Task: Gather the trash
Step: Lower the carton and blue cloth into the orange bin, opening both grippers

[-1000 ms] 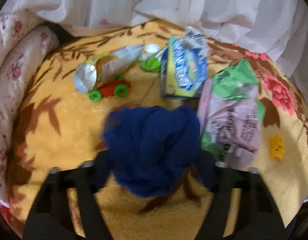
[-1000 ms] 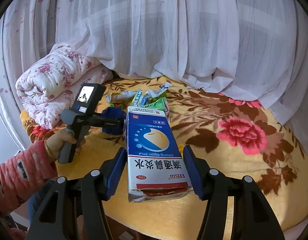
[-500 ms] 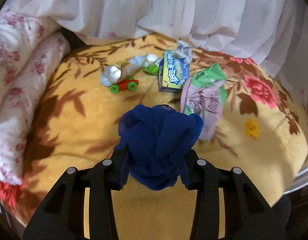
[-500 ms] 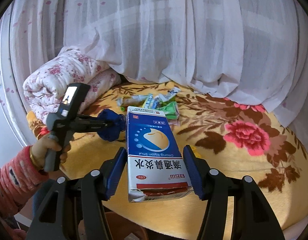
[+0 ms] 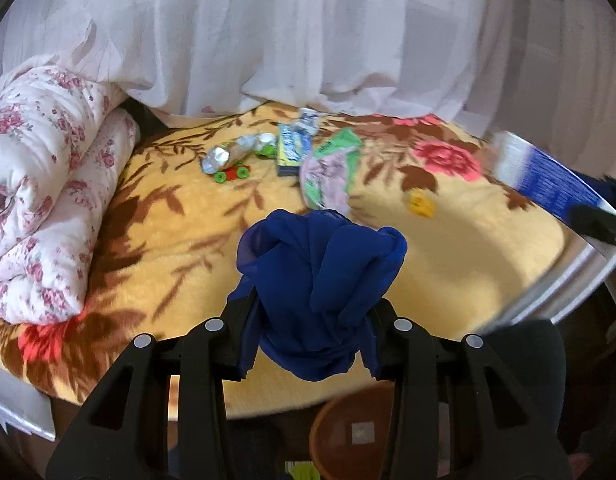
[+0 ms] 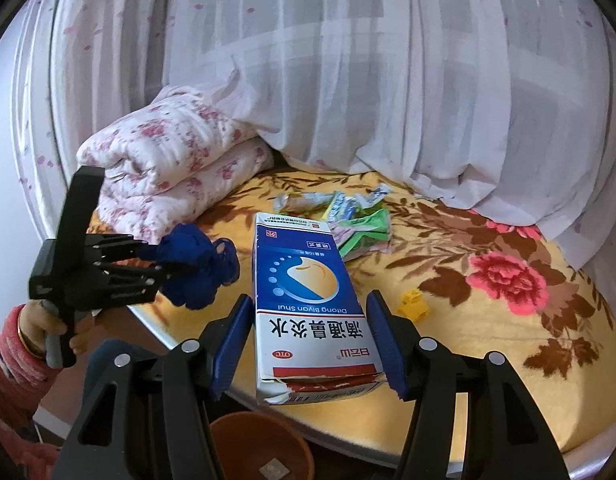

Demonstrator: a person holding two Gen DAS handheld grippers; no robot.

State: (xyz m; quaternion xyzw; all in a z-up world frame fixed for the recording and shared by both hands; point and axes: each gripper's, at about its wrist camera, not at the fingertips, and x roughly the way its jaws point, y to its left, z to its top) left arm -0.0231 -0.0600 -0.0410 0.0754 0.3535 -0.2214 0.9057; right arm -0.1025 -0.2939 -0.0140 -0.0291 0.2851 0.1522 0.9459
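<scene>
My left gripper (image 5: 310,312) is shut on a crumpled dark blue cloth (image 5: 318,276), held above the bed's near edge; it also shows in the right wrist view (image 6: 196,268). My right gripper (image 6: 310,332) is shut on a blue and white medicine box (image 6: 308,304), which shows at the right in the left wrist view (image 5: 548,180). More trash lies at the far side of the yellow floral blanket (image 5: 448,248): a silver wrapper (image 5: 228,154), a yellow and blue box (image 5: 294,148), a green and pink bag (image 5: 328,168). A brown bin (image 5: 352,432) stands below both grippers (image 6: 260,446).
A green and red toy car (image 5: 232,174) sits by the silver wrapper. A small yellow piece (image 5: 420,204) lies on the blanket. A folded floral quilt (image 5: 40,200) fills the left side. White curtains (image 5: 308,32) hang behind the bed.
Both grippers have pulled back and up from the bed with their loads. The bed's near edge and the brown bin have come into view below them.
</scene>
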